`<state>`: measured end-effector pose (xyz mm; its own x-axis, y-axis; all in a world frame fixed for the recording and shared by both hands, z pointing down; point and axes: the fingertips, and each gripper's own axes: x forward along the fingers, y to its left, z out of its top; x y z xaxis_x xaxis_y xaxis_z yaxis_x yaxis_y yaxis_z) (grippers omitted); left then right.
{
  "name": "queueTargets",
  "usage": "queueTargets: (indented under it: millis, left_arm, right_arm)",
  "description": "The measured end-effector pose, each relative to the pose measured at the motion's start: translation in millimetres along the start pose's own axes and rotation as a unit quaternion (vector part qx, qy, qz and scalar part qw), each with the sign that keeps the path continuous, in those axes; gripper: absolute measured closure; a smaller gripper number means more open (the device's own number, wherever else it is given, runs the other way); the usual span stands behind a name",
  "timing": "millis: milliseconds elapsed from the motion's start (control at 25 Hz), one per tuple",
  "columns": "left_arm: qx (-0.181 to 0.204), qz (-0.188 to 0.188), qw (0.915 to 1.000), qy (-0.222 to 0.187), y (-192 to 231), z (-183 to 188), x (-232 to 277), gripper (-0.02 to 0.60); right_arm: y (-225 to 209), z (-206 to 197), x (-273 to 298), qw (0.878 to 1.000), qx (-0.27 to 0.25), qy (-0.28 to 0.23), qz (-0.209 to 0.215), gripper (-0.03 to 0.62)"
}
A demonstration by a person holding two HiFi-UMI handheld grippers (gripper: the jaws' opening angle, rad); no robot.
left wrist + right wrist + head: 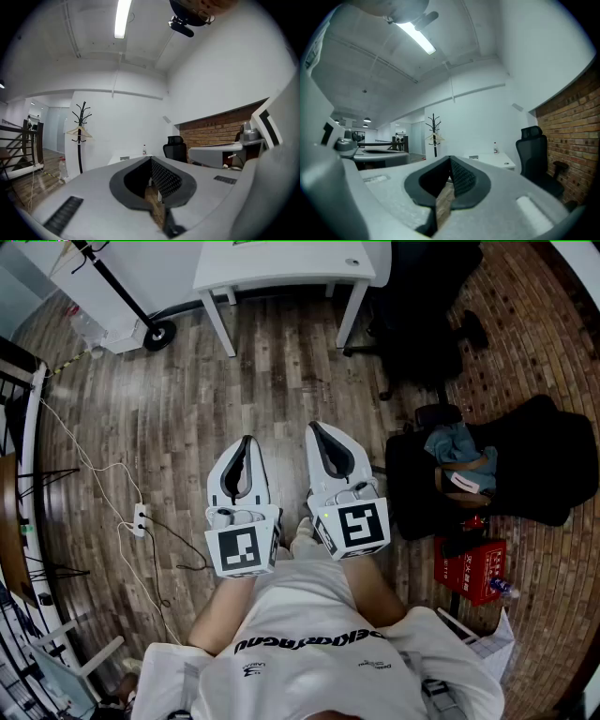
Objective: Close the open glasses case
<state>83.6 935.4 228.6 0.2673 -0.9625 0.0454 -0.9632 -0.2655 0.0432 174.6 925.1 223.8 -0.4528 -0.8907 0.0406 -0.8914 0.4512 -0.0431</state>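
While no glasses case is seen, a light lid pushed at its edge is expected
left gripper [247, 442] and right gripper [316, 427] are held closed, empty, short of the white desk [281, 268]

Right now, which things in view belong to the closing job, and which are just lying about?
Job: left gripper, right gripper, both shut and empty; no glasses case in view.
Lying about: white table, black bag, red box, power strip, coat stand.

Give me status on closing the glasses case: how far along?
Done: nothing that shows; no glasses case appears in any view. In hand: nothing. The left gripper and right gripper are both shut and empty, held above the wood floor. Left: find the case and close it.
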Motion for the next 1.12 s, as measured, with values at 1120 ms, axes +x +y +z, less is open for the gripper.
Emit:
queueTargets:
  millis: [1120]
  left_arm:
    - [-0.012, 0.048, 0.9988, -0.004, 18.2, -19.0, 82.0, 0.584]
  right_arm:
    - [-65.3, -20.6, 66.7, 0.999, 0.035, 0.013, 0.017, 0.592]
